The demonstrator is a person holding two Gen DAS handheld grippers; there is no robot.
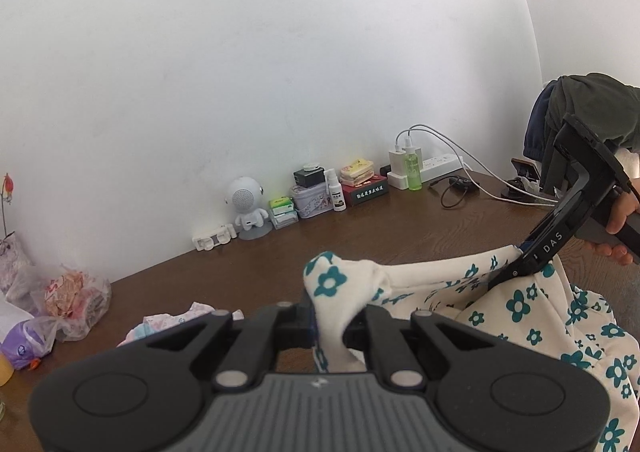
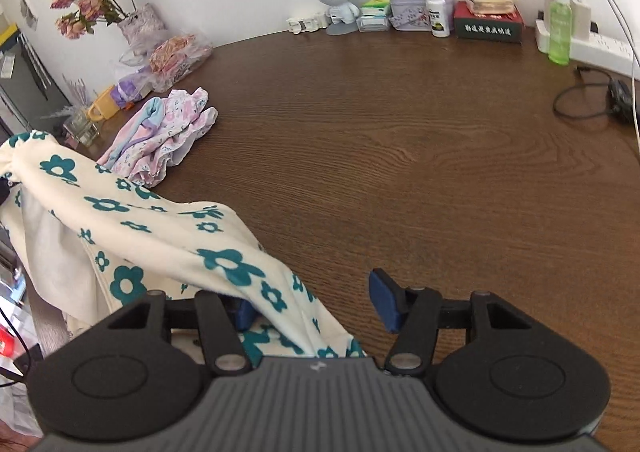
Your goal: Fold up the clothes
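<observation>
Brown wooden table is carrying pink clothes lying ahead-left of the right gripper, boxes sitting far ahead.

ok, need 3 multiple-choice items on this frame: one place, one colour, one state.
1. Where does the pink folded garment lie?
A. on the table, left of the floral garment's far end
B. on the power strip
C. in the right tool

2. What colour are the flowers on the cream garment?
A. red
B. teal
C. yellow

3. How does the left tool stand?
A. wide open, nothing in it
B. shut on the cream garment
C. shut on a bottle

Key: 1 A, it rests on the brown table; 2 B, the printed flowers are teal; 3 B, cloth is pinched between its pads.
</observation>
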